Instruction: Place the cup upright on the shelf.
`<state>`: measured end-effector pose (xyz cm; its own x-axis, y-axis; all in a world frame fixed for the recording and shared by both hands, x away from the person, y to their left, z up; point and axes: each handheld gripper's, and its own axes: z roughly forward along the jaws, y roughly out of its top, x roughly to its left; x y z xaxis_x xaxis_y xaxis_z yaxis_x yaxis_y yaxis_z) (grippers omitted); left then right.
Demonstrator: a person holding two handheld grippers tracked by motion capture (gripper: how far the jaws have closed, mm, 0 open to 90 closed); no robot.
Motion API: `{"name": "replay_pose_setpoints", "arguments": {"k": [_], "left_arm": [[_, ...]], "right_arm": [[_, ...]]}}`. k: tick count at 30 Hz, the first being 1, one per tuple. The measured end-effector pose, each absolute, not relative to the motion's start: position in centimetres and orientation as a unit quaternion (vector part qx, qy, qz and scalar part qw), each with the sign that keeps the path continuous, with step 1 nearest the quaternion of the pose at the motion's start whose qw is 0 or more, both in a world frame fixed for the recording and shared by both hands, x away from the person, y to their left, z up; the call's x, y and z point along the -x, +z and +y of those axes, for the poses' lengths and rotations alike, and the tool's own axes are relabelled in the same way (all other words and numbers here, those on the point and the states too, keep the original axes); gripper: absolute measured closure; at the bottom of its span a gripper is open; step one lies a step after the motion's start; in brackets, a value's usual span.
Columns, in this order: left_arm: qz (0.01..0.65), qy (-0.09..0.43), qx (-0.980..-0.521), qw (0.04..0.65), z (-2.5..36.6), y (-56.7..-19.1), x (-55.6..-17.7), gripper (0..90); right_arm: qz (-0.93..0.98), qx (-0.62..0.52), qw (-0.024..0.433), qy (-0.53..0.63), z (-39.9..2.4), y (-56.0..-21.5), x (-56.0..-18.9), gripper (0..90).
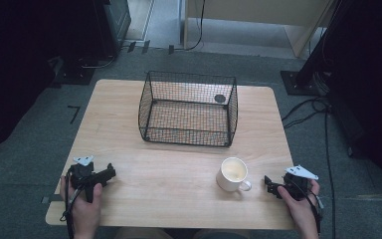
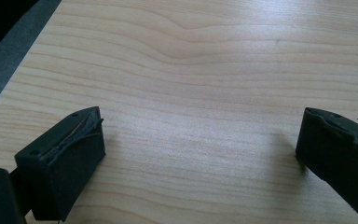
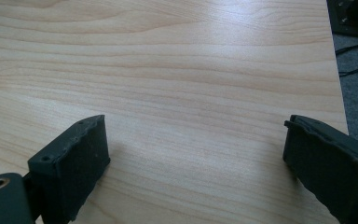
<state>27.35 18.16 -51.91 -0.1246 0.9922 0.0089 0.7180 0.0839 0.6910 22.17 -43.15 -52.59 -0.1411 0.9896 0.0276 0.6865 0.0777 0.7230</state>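
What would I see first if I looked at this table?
The big black wire basket at the table's far middle, open-topped and empty. Then the white mug nearer the front right, handle pointing toward the right tool. The left tool rests at the front left, open.

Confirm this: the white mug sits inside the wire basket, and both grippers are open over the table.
Not quite. The high view shows the white mug standing on the table, in front of the wire basket, near the right gripper. Both grippers, including the left gripper, are open.
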Motion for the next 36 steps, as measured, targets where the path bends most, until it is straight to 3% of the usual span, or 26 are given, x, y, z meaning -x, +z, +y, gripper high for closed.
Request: {"name": "replay_pose_setpoints", "arguments": {"k": [10,33,36], "left_arm": [[0.695,0.282,-0.615,0.243,18.2,-51.9,-27.3,1.3],[0.695,0.282,-0.615,0.243,18.2,-51.9,-27.3,1.3],[0.695,0.282,-0.615,0.243,18.2,-51.9,-27.3,1.3]], "right_arm": [[0.692,-0.599,0.250,0.316,-42.8,-51.6,-21.9,6.7],[0.729,-0.510,0.233,0.393,-38.6,-44.9,-20.0,6.8],[0.733,-0.500,0.227,0.401,-38.2,-44.7,-19.8,14.1]]}}
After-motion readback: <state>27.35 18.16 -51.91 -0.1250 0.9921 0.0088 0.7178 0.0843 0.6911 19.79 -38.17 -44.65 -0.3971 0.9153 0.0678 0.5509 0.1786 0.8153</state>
